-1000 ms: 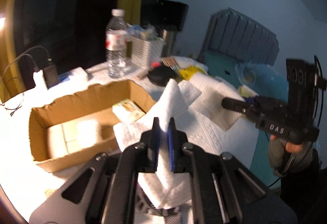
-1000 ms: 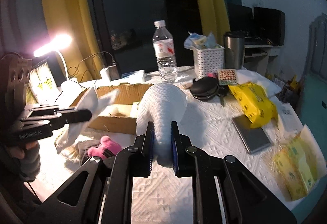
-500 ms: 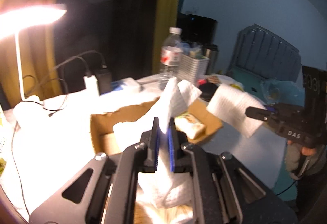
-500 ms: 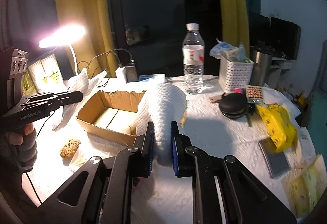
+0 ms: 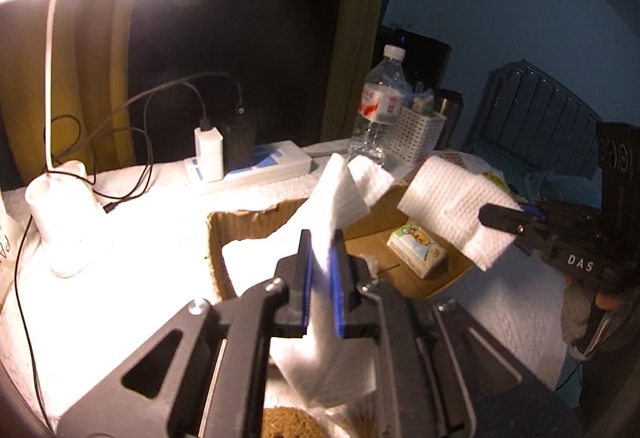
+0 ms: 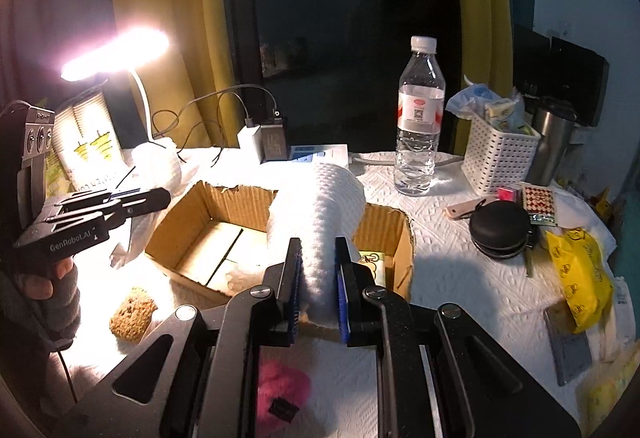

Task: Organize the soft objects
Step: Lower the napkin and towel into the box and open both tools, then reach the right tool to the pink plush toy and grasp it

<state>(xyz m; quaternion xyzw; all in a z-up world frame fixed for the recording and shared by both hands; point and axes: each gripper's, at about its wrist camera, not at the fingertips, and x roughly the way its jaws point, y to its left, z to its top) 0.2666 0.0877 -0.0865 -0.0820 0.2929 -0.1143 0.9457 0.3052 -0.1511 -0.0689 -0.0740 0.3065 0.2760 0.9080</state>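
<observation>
My left gripper is shut on one end of a white paper towel. My right gripper is shut on the other end of the towel. Both hold it in the air over an open cardboard box, which also shows in the left wrist view. A small tissue pack lies inside the box. The right gripper shows in the left wrist view, and the left gripper in the right wrist view. A brown sponge and a pink plush toy lie on the table in front of the box.
A lit desk lamp stands at the left, with chargers and cables behind the box. A water bottle, a white basket, a steel cup, a black case and yellow packs sit to the right.
Both grippers have carried the towel to the left, from over the table's right part to over the box. The lamp has come into the left wrist view.
</observation>
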